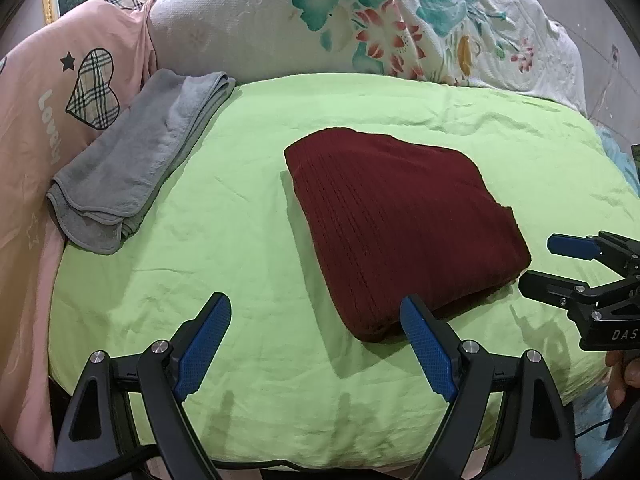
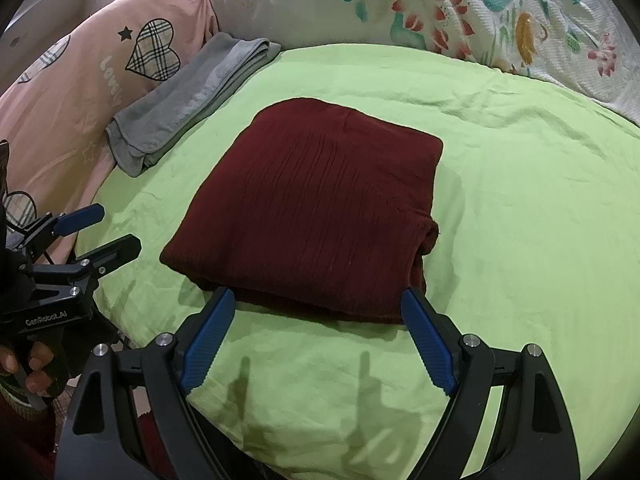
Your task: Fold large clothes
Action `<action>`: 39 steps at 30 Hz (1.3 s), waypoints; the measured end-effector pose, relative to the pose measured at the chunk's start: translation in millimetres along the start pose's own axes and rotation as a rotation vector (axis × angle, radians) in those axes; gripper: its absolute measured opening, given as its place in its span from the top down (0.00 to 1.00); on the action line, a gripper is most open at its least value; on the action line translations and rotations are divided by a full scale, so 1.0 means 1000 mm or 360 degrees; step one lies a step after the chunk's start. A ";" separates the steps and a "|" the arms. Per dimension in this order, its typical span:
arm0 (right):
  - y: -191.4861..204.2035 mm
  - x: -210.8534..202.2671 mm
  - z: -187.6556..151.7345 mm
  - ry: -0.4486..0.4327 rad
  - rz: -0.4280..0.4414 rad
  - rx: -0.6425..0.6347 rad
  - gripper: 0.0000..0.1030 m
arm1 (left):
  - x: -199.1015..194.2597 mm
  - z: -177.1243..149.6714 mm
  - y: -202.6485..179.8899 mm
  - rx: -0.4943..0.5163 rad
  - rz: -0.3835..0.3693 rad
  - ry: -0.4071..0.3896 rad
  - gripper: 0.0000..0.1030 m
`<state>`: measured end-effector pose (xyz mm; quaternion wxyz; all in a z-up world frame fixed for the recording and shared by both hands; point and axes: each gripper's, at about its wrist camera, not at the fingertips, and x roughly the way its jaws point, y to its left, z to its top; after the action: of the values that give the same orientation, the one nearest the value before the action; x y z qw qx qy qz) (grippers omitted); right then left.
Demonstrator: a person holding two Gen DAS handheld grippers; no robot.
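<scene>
A dark red ribbed knit garment (image 1: 400, 220) lies folded into a thick rectangle on the green sheet (image 1: 240, 220); it also shows in the right wrist view (image 2: 312, 216). My left gripper (image 1: 316, 308) is open and empty, above the sheet just in front of the garment's near left corner. My right gripper (image 2: 318, 300) is open and empty, its fingertips at the garment's near edge. The right gripper also shows in the left wrist view (image 1: 538, 264), open, beside the garment's right edge. The left gripper shows in the right wrist view (image 2: 112, 228), open.
A folded grey towel (image 1: 132, 160) lies at the sheet's left edge, against a pink quilt with plaid hearts (image 1: 60, 100). A white floral quilt (image 1: 360, 20) is piled behind. The bed's near edge drops off below my grippers.
</scene>
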<state>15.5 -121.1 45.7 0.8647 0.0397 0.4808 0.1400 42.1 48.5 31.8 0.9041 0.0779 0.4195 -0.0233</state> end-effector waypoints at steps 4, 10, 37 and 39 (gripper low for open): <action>0.000 0.002 0.002 -0.0004 0.0003 -0.0003 0.17 | 0.001 0.002 0.000 0.0004 0.0012 -0.0004 0.16; 0.000 0.002 0.002 -0.0003 -0.0001 0.0000 0.17 | 0.002 0.004 0.002 -0.0008 0.0023 -0.0003 0.15; -0.003 0.004 0.008 -0.0010 0.0000 0.0012 0.17 | 0.005 0.011 0.003 -0.0002 0.0030 0.0003 0.15; -0.003 0.004 0.009 -0.0011 -0.0001 0.0014 0.17 | 0.005 0.011 0.003 -0.0001 0.0028 0.0002 0.15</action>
<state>25.4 -122.2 46.3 0.8662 0.0439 0.4783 0.1375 53.4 49.4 35.3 0.9040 0.0814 0.4194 -0.0150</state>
